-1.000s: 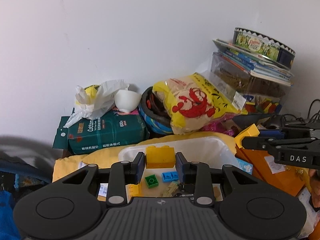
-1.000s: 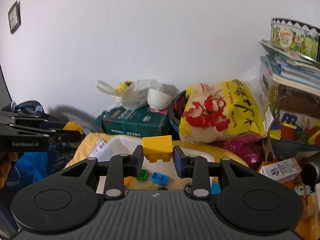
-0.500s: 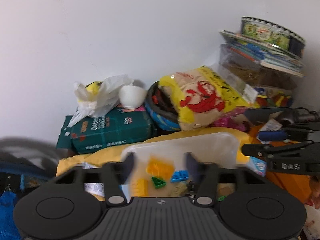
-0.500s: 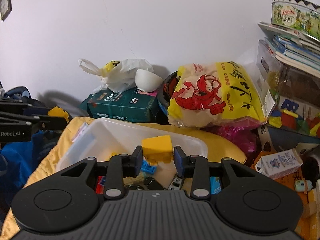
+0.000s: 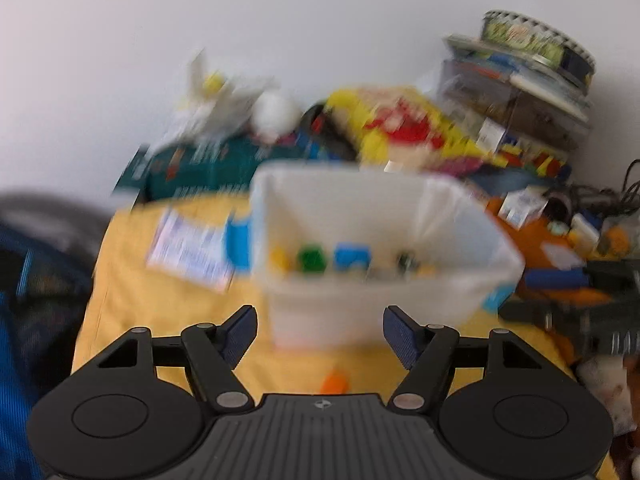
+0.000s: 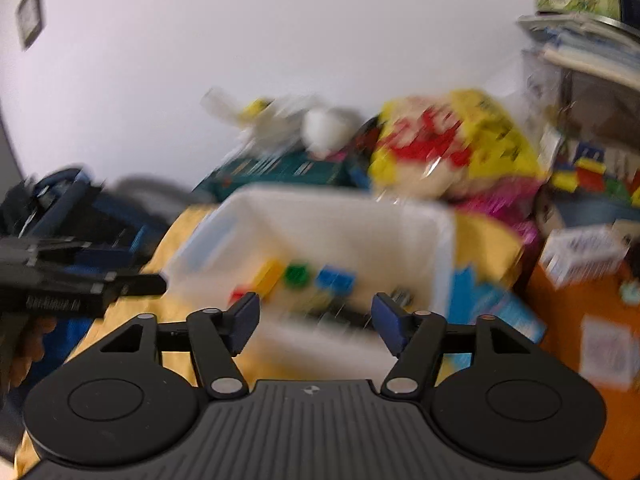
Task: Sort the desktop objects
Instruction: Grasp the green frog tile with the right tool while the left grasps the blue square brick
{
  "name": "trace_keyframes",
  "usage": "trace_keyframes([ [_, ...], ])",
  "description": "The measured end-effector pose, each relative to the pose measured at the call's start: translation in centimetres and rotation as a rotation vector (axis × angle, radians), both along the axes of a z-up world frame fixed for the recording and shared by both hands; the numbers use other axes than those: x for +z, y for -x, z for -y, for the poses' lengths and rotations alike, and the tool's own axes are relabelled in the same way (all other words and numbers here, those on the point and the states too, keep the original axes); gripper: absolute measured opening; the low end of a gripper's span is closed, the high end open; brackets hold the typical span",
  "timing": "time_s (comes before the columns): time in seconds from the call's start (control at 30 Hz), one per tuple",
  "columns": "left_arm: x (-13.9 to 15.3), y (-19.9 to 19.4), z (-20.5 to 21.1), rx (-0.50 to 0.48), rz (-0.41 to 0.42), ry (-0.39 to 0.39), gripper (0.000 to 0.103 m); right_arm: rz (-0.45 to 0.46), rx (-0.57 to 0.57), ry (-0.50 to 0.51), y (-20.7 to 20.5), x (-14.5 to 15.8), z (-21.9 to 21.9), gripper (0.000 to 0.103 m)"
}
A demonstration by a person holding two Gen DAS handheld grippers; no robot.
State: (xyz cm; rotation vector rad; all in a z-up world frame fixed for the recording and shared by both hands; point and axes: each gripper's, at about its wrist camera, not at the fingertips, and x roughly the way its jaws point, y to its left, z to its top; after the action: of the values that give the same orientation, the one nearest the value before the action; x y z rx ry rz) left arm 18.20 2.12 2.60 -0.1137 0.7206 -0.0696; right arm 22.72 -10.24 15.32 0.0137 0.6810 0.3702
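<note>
The small toy blocks lie in the bottom of the white plastic tub: a yellow block, a green block and a blue block sit side by side in a row. Both pictures are blurry, so the other little bits in the tub are hard to make out.

The left gripper points down at the near wall of the tub. Its jaws are spread wide and nothing is between them. The right gripper points into the tub from the other side. Its jaws are opening, and nothing is held between them either.

The tub stands on a yellow cloth. A small orange thing lies on the cloth just in front of the tub. Behind the tub are a green box, a yellow snack bag and a stack of books with a round tin on top.
</note>
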Motion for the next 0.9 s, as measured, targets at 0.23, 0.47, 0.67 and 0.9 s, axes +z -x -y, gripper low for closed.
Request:
trace_keyframes([
  [0.23,-6.5,4.5,-0.7,0.018,-0.124,-0.009,0.072,-0.143,0.144,0.133,4.4,-9.8,-5.9,0.055],
  [0.47,-8.5,5.3,0.1,-0.031,-0.132,-0.041,0.072,-0.189,0.093,0.154,2.9,-14.2,-8.4,0.034],
  [0.67,-9.4,3.4,3.2,-0.093,-0.131,-0.004,0.072,-0.142,0.066,0.106,4.4,-13.1,-5.8,0.033],
  [0.9,-11.5,-0.3,7.4,-0.098,-0.182,0.047,0.072,-0.151,-0.045,0.081,8.3,-11.8,0.7,0.034],
])
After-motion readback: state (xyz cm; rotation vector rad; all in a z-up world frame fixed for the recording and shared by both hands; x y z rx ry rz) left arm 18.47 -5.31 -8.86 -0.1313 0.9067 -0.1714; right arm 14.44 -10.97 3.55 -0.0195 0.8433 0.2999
